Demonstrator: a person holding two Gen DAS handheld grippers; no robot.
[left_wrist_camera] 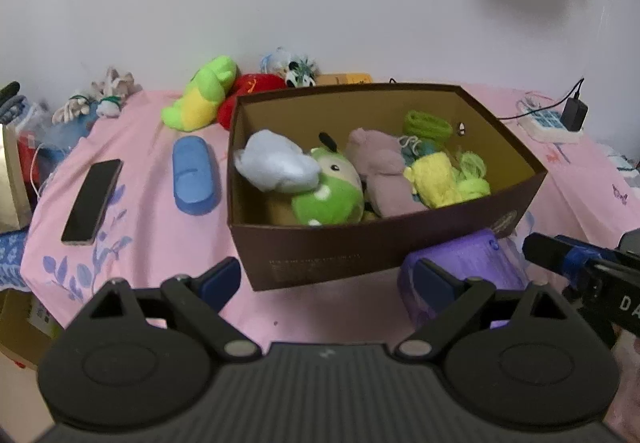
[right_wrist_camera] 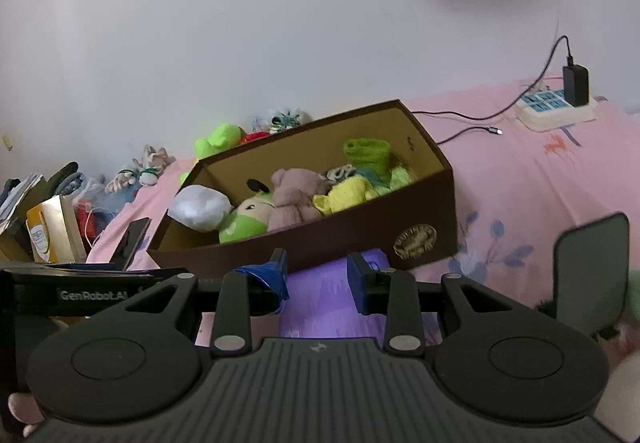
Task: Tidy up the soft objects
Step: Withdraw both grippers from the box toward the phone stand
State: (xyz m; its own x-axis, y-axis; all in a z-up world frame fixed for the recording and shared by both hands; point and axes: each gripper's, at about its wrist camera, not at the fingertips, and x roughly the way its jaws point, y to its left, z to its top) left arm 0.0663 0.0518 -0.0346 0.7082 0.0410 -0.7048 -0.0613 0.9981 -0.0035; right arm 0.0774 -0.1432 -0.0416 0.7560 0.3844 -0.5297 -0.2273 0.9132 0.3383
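A brown cardboard box sits on the pink bedsheet, holding a white plush, a green plush, a pink plush and yellow and green yarn. The box also shows in the right wrist view. A purple soft object lies in front of the box. My left gripper is open and empty before the box's near wall. My right gripper is open, its fingers either side of the purple soft object.
A blue soft case, a phone, a green-yellow plush and a red plush lie left of and behind the box. A power strip with charger lies far right. Clutter stands at the bed's left edge.
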